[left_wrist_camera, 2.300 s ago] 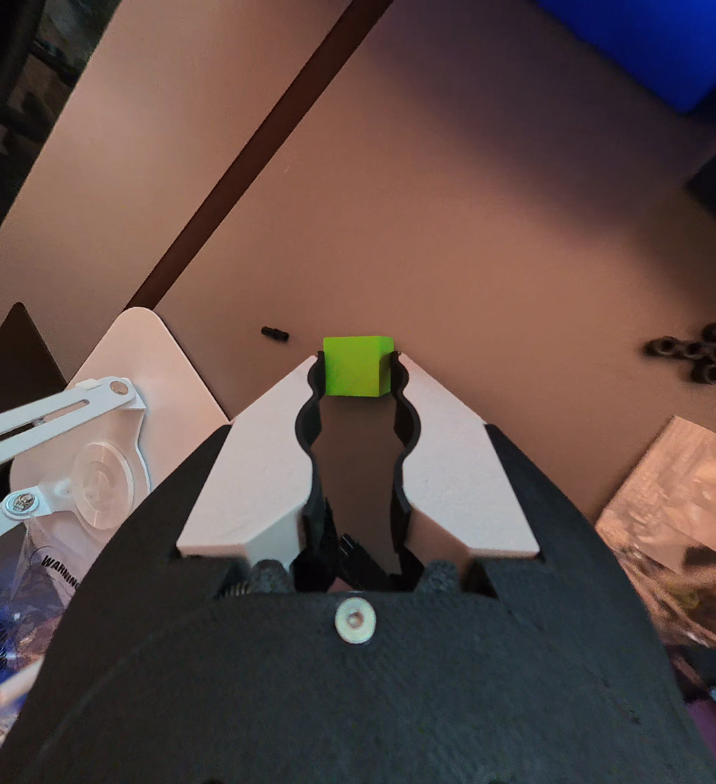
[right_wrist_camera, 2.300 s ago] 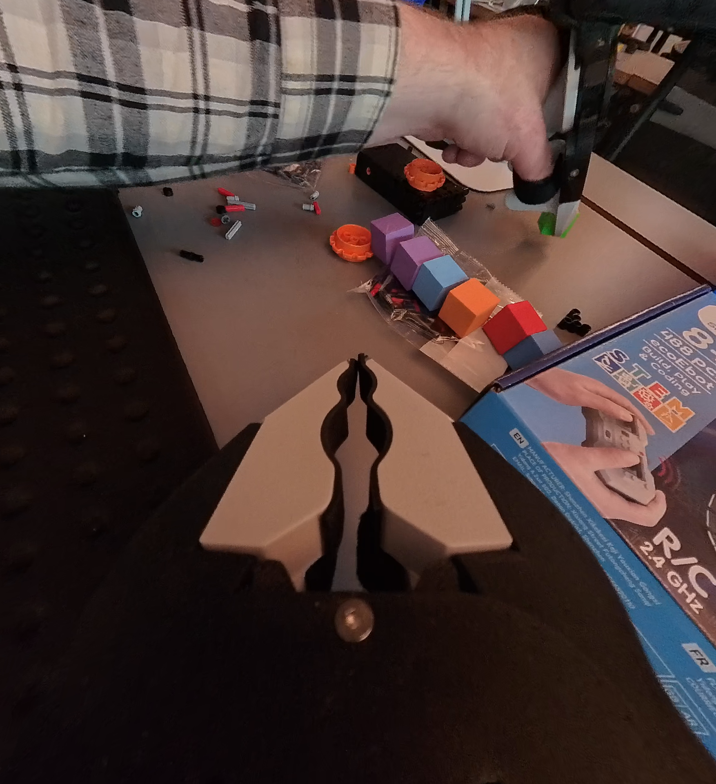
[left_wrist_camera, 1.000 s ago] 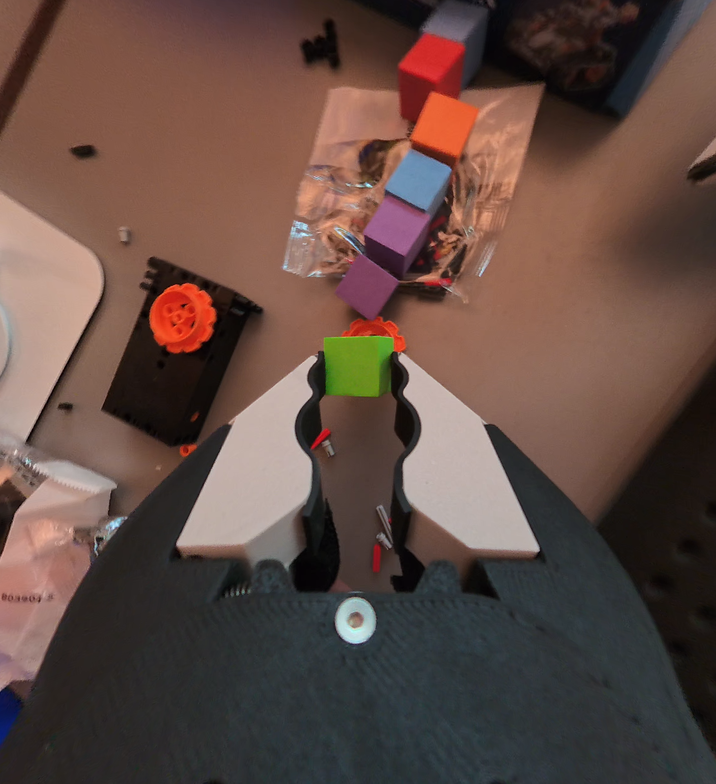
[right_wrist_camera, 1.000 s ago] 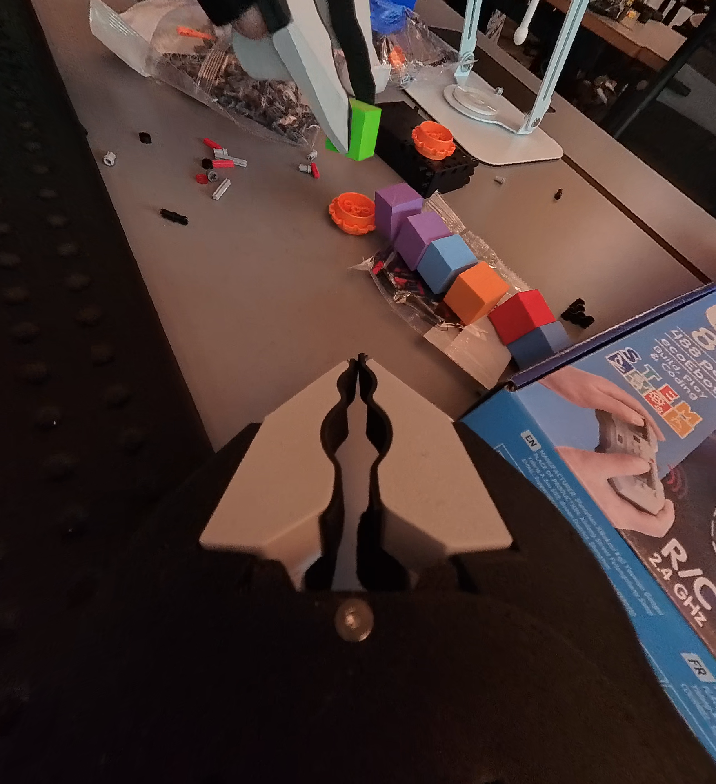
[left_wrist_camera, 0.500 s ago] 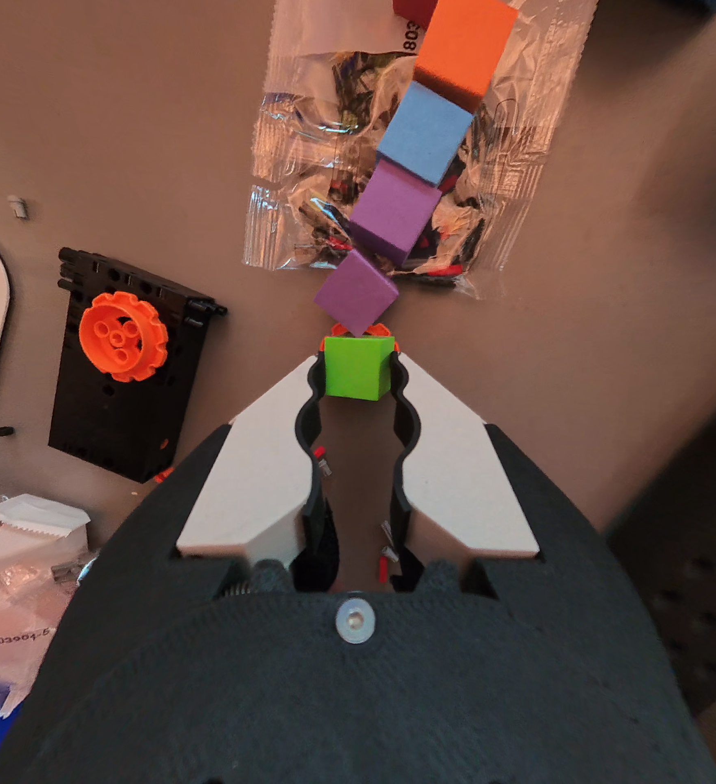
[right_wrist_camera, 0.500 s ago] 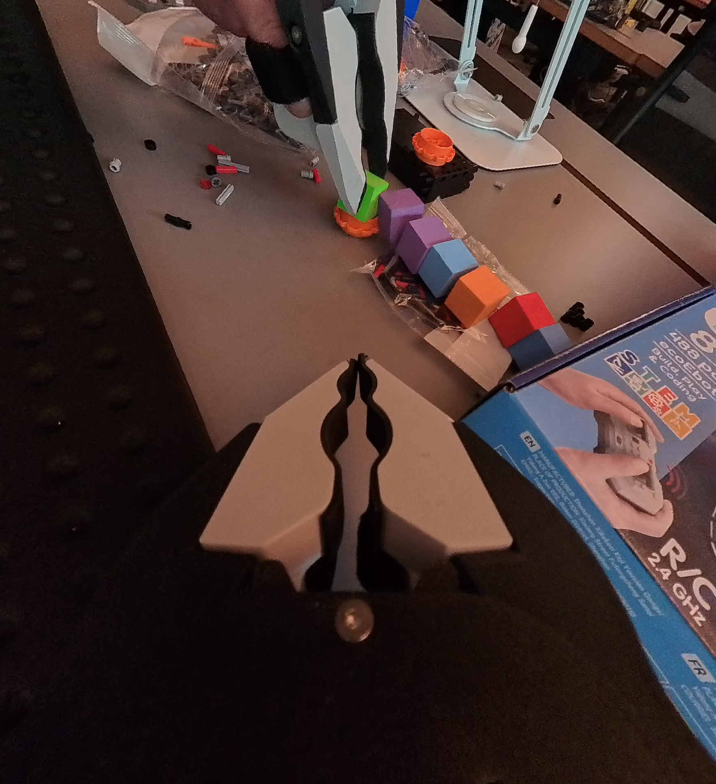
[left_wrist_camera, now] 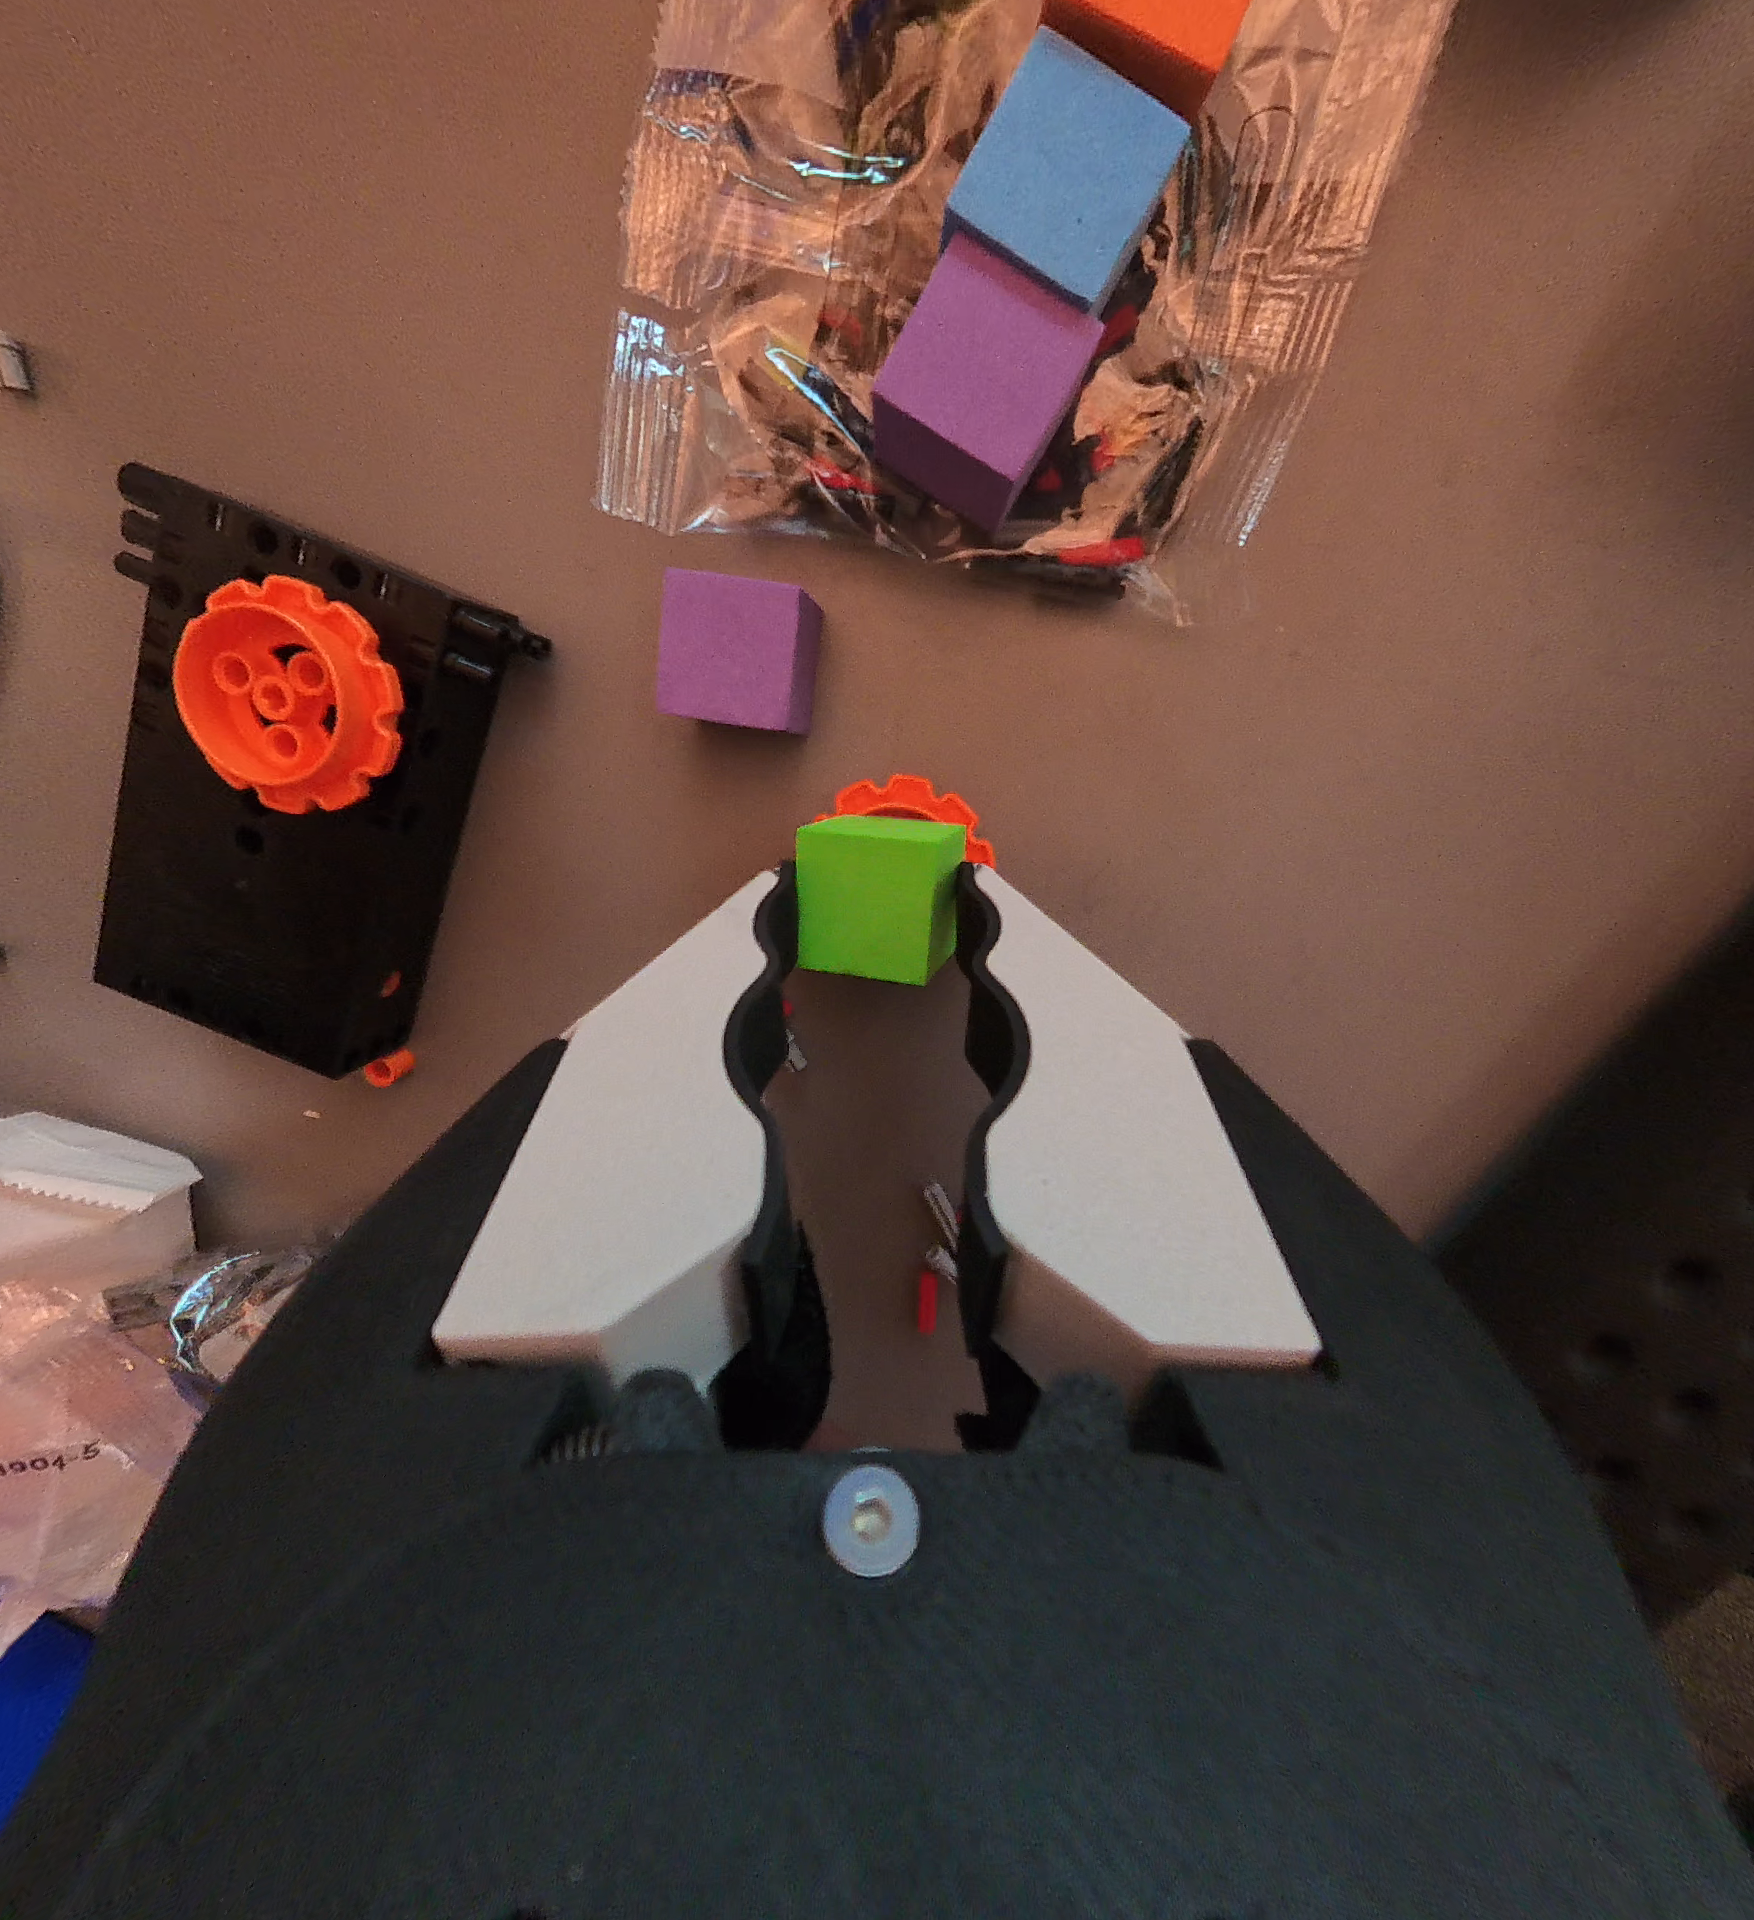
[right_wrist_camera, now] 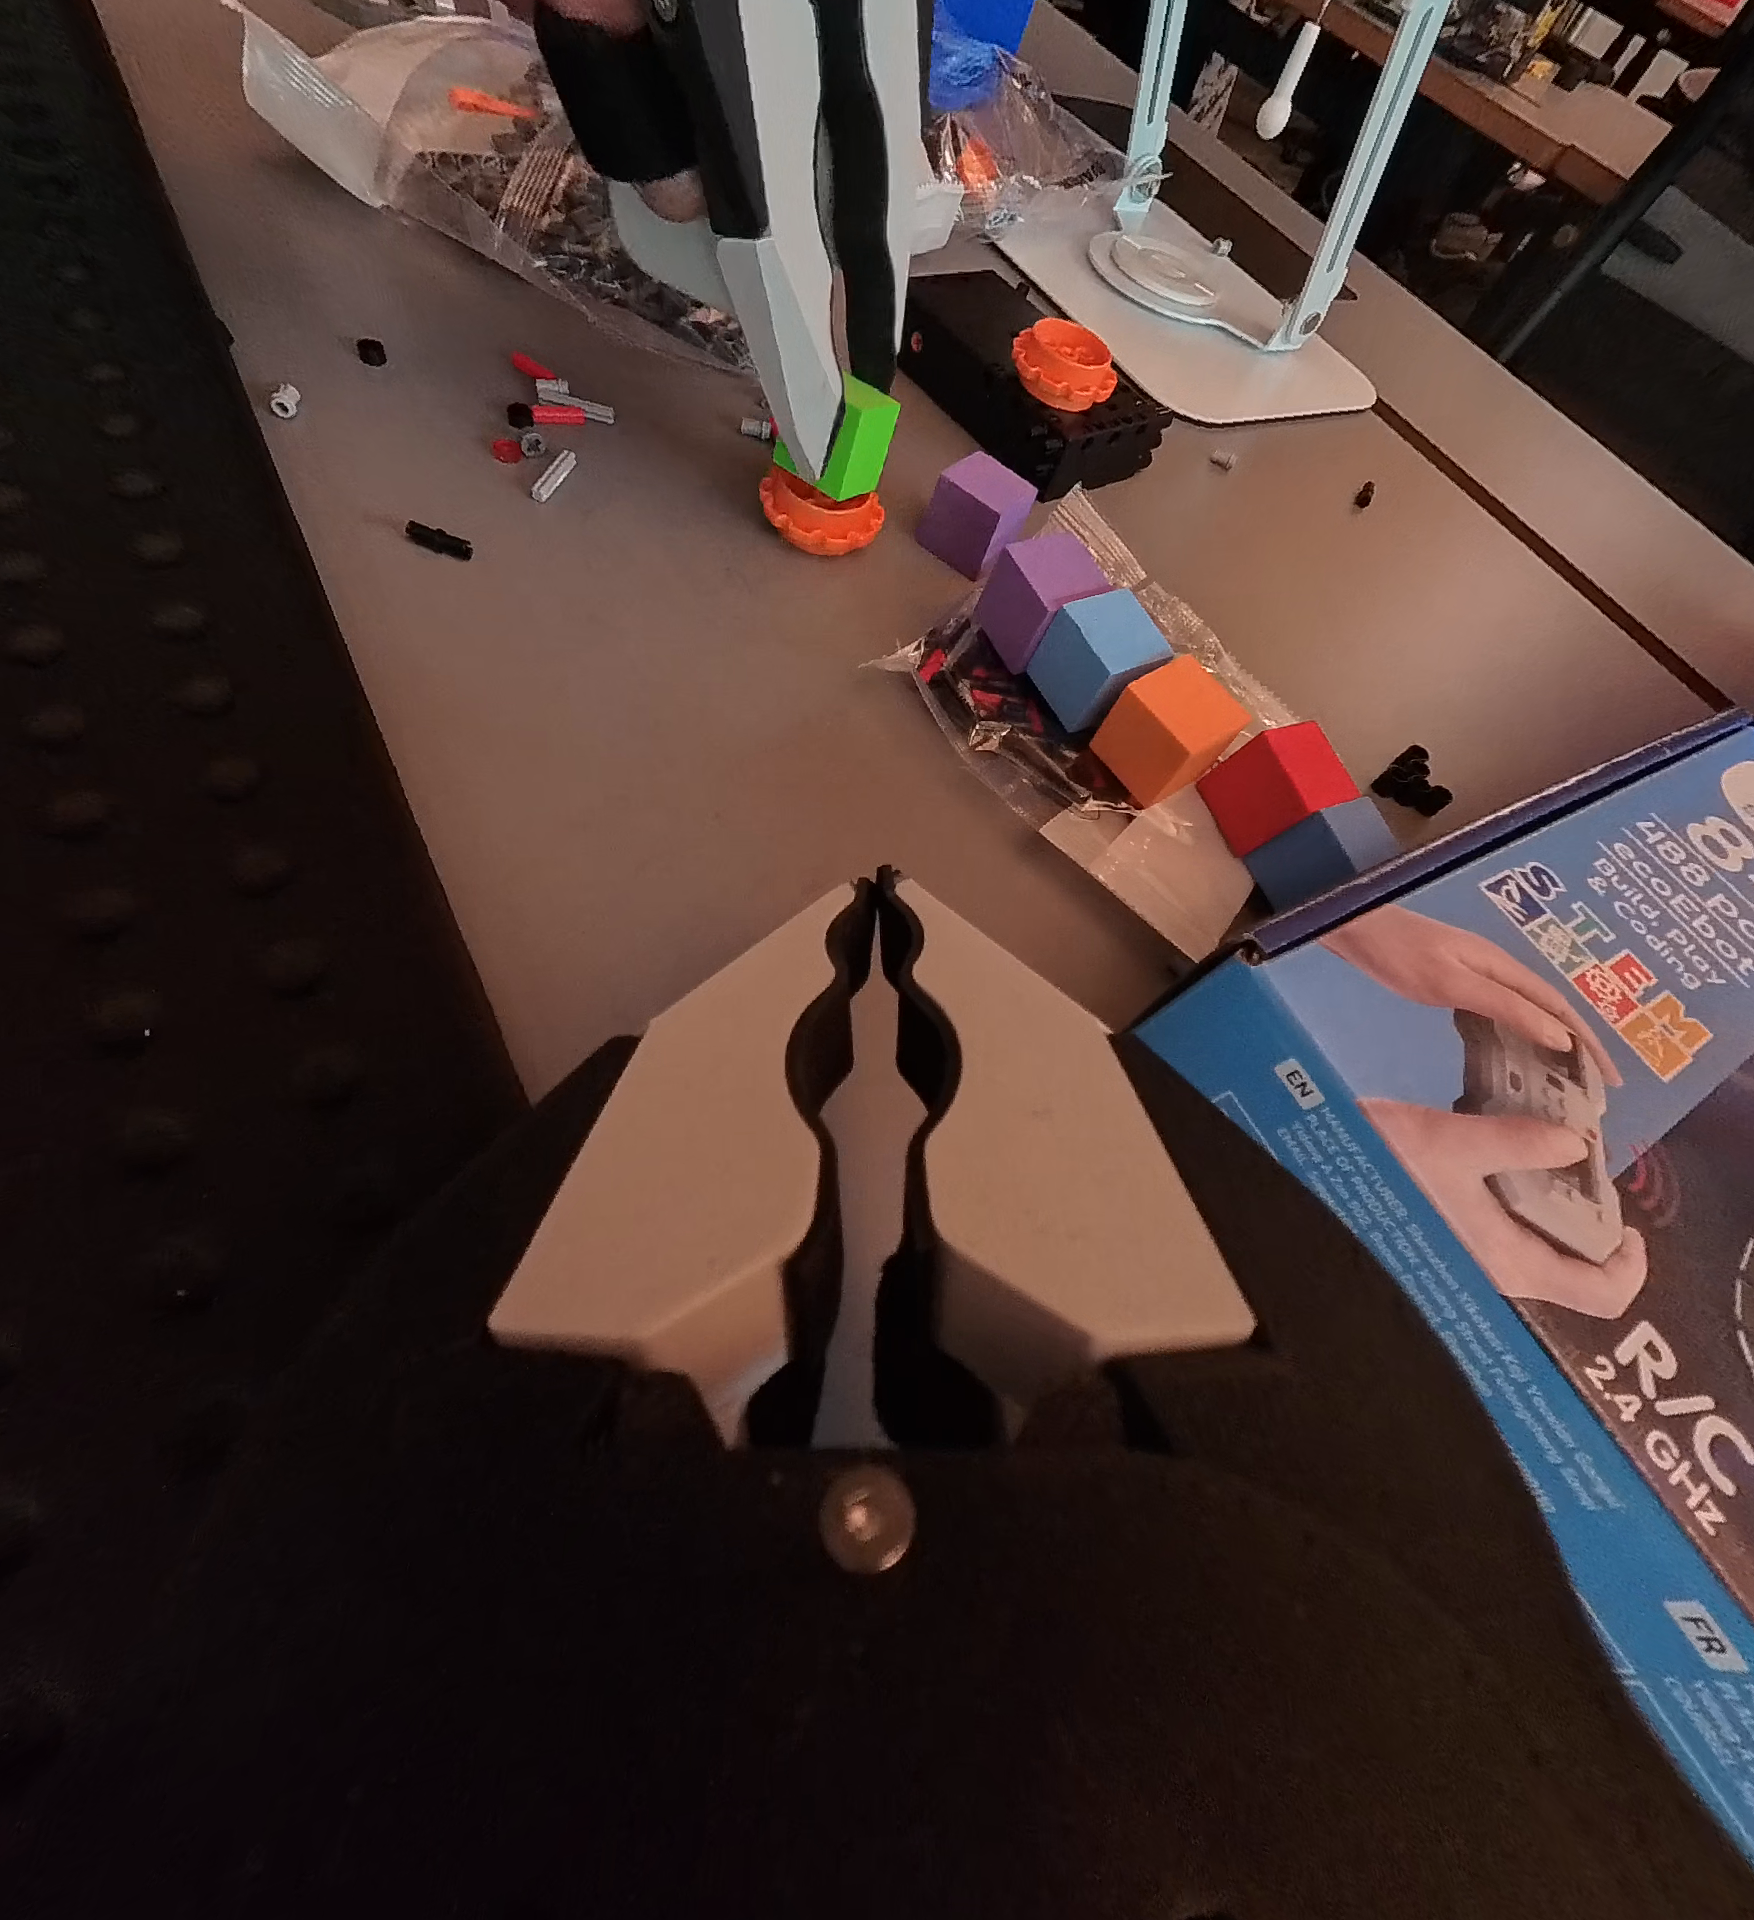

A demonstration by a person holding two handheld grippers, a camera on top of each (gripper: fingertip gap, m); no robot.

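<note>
left gripper [left_wrist_camera: 875,902]: fingers pinching a green cube [left_wrist_camera: 875,896] at the tips, cube held right over an orange gear [right_wrist_camera: 821,514], looks touching it but can't confirm. just beyond the tips: lone purple cube [left_wrist_camera: 736,651] on the surface [left_wrist_camera: 333,260], then clear bag [left_wrist_camera: 956,312] w/ purple + blue cubes on it. black block [left_wrist_camera: 270,831] w/ orange wheel off to the fingers' left. right gripper [right_wrist_camera: 875,891]: fingers pressed together, holding nothing, blue box [right_wrist_camera: 1527,1091] just to their right.
</note>
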